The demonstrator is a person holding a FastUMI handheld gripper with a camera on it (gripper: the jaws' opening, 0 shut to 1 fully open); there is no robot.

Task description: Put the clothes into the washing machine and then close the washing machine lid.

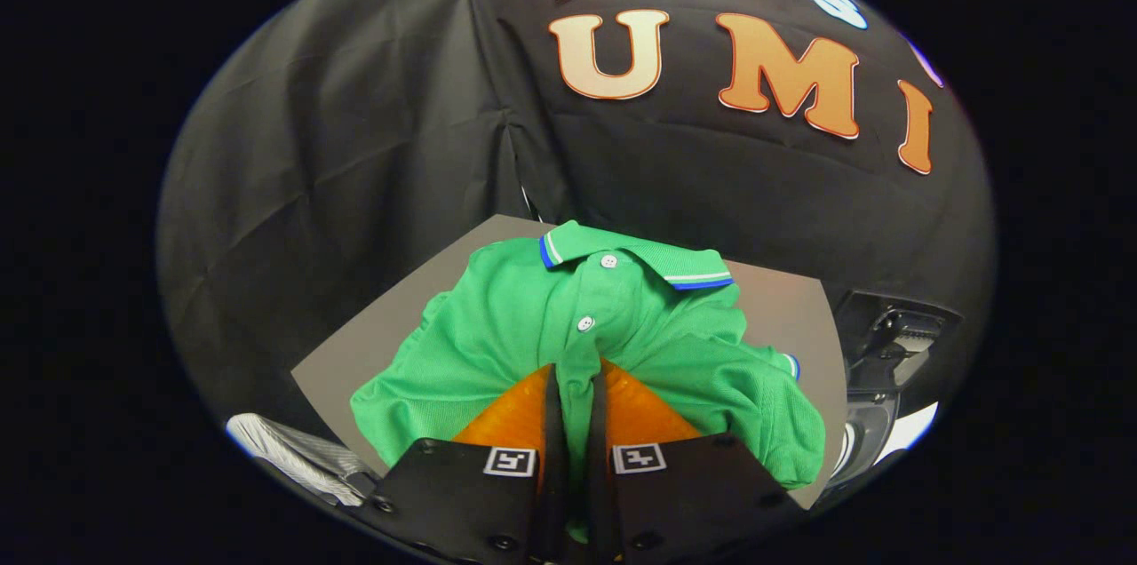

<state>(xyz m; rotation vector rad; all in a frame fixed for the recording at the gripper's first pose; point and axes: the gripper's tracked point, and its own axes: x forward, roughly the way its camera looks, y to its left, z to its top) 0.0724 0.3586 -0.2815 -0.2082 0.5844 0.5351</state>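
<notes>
A green polo shirt [533, 316] with a blue-and-white trimmed collar and white buttons lies spread on a grey tabletop [373, 334]. My gripper [576, 374] has its two orange fingers [515, 414] nearly together, pinching a fold of the shirt's button placket between them. The cloth bunches up around the fingertips. Off the table's right edge, a dark and white appliance [879, 361] shows in part; whether it is the washing machine I cannot tell.
Black cloth walls close the booth behind and to the left of the table. A pale ribbed object [293, 449] lies low beyond the table's left corner. Bare grey tabletop [782, 298] shows to the right of the collar.
</notes>
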